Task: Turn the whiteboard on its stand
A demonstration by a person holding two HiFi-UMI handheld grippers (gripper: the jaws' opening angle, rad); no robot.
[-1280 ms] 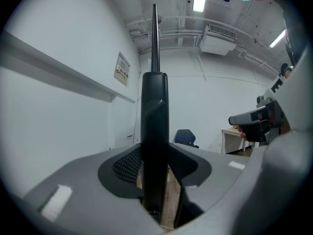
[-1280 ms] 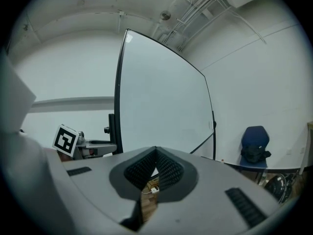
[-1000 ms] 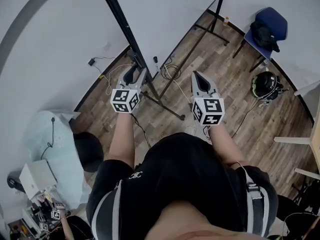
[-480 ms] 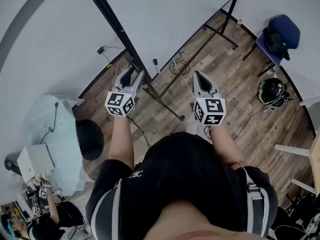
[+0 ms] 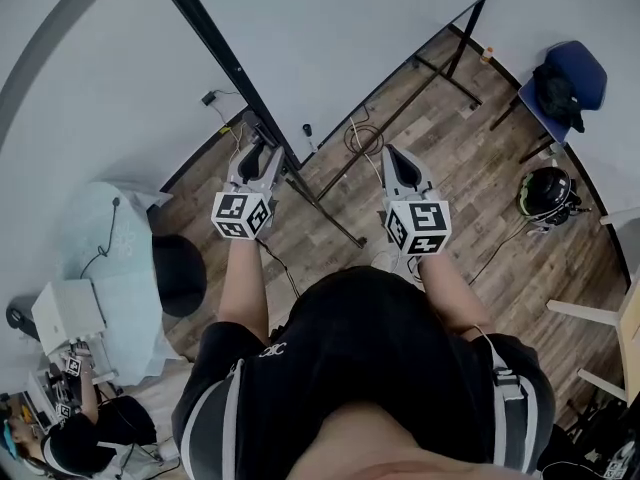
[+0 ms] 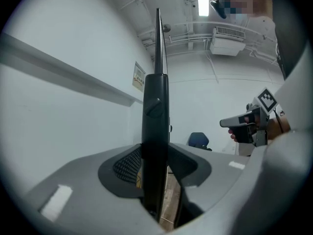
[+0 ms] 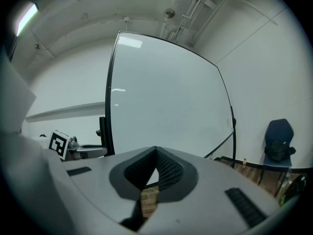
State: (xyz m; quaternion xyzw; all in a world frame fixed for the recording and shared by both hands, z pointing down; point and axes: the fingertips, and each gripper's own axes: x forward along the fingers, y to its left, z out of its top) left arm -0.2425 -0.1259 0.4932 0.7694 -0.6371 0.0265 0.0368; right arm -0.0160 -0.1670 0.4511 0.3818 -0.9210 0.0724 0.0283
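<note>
**A:** Where does the whiteboard stand, relative to the person?

**B:** The whiteboard [image 5: 340, 28] stands upright on its stand, straight ahead of the person. Its black side post [image 6: 155, 111] runs vertically and sits between the jaws of the left gripper [image 5: 258, 156].

**A:** Is that gripper clamped on the post?

**B:** It seems not. The jaws stand apart, one on each side of the post. A sliver of wooden floor [image 6: 172, 204] shows between the post and one pad.

**A:** And the other gripper?

**B:** The right gripper [image 5: 392, 156] has its jaws closed tip to tip, with nothing between them. It points at the board's white face and is well apart from it.

**A:** So which hand is placed to turn the board?

**B:** Probably the left. It is already at the board's vertical edge and would only need to close on the post.
</note>
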